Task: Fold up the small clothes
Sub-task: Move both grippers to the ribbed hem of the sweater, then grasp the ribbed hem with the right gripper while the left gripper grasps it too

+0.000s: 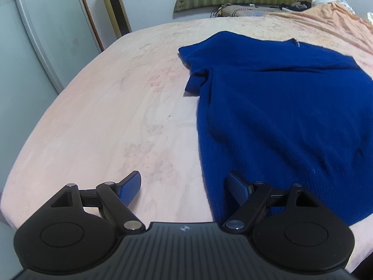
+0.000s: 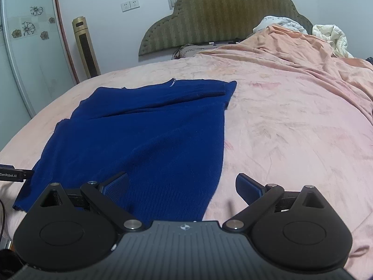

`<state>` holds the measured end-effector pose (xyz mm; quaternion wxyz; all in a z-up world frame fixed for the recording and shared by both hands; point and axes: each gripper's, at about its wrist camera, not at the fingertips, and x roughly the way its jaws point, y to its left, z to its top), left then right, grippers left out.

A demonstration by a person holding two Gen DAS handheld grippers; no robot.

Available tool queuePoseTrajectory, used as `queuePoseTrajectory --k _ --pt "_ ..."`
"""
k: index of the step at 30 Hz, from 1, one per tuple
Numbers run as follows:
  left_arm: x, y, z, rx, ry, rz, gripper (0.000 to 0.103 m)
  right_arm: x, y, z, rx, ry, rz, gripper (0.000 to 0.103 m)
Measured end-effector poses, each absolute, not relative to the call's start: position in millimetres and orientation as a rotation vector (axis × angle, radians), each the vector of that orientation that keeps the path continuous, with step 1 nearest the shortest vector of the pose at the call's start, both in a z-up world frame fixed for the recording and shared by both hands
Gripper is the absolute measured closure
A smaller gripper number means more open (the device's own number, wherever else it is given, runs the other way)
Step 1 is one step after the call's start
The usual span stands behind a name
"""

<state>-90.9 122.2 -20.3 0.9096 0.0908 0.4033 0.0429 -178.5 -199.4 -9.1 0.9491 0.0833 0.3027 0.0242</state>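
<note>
A dark blue knit sweater point(image 1: 279, 107) lies flat on the pink bed sheet point(image 1: 105, 121), sleeves folded in across its body, neck toward the headboard. My left gripper point(image 1: 185, 190) hangs open over the sweater's near left hem corner; its right finger point(image 1: 237, 190) is above the knit, its left finger over bare sheet. In the right wrist view the same sweater point(image 2: 144, 135) fills the left half. My right gripper point(image 2: 181, 187) is open above the near right hem, left finger point(image 2: 116, 186) over the knit, right finger over the sheet. Nothing is held by either.
A green padded headboard point(image 2: 223, 16) stands at the far end, with crumpled white bedding point(image 2: 331, 37) and an orange cover point(image 2: 303, 56) at the far right. A gold tower fan point(image 2: 85, 46) and a wardrobe door point(image 1: 46, 35) stand left of the bed. The left gripper's edge point(image 2: 11, 173) shows at the left.
</note>
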Motion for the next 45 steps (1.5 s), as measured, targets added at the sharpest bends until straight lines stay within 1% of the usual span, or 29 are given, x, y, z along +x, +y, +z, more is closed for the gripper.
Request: queuePoseTrajectory --k 4,7,18,21,24,27,29,30,32,33,35,39,42,43,45 --pt "-95.3 117.3 -20.6 0.227 0.822 0.095 0.021 -183.2 -197.5 -12.2 0.153 0.618 0.058 0.003" --pt "-96.8 115.1 -21.1 0.245 0.815 0.098 0.018 -188.4 -197.8 -12.8 0.141 0.600 0.065 0.003" --pt "-98.5 114.7 -20.4 0.237 0.810 0.082 0.018 -191.4 -207.3 -17.1 0.215 0.601 0.053 0.004" --pt "-101.5 118.6 -18.8 0.204 0.825 0.031 0.018 -193.5 -211.9 -20.0 0.241 0.610 0.069 0.004" --pt "-103.7 129.5 -16.8 0.133 0.858 -0.037 0.018 -197.9 -217.8 -23.2 0.278 0.610 0.084 0.007" --pt "-105.4 142.8 -16.4 0.051 0.868 -0.096 0.018 -198.8 -224.4 -28.3 0.316 0.634 0.093 0.013" --pt "-105.4 150.6 -16.9 -0.001 0.880 -0.124 0.018 -199.3 -225.9 -31.3 0.326 0.649 0.099 0.024" --pt "-105.2 153.4 -17.7 -0.024 0.890 -0.136 0.018 -199.7 -226.3 -32.5 0.329 0.655 0.098 0.027" --pt "-104.0 157.2 -20.6 -0.076 0.921 -0.168 0.018 -200.2 -225.9 -34.5 0.327 0.661 0.094 0.038" --pt "-102.5 157.2 -22.7 -0.090 0.939 -0.185 0.018 -200.5 -225.1 -34.9 0.320 0.663 0.091 0.040" --pt "-101.7 152.6 -26.9 -0.083 0.956 -0.201 0.018 -200.3 -223.8 -36.2 0.315 0.666 0.095 0.048" --pt "-102.8 138.4 -30.3 -0.039 0.937 -0.236 0.018 -199.3 -220.5 -38.2 0.309 0.680 0.127 0.057" --pt "-101.8 128.9 -31.7 -0.056 0.922 -0.264 0.018 -199.5 -215.8 -40.2 0.313 0.687 0.158 0.068" --pt "-101.2 125.9 -32.0 -0.058 0.916 -0.269 0.018 -199.5 -213.1 -40.6 0.302 0.687 0.156 0.074" --pt "-100.6 120.6 -33.3 -0.048 0.902 -0.266 0.018 -198.9 -210.0 -40.8 0.292 0.683 0.156 0.080"
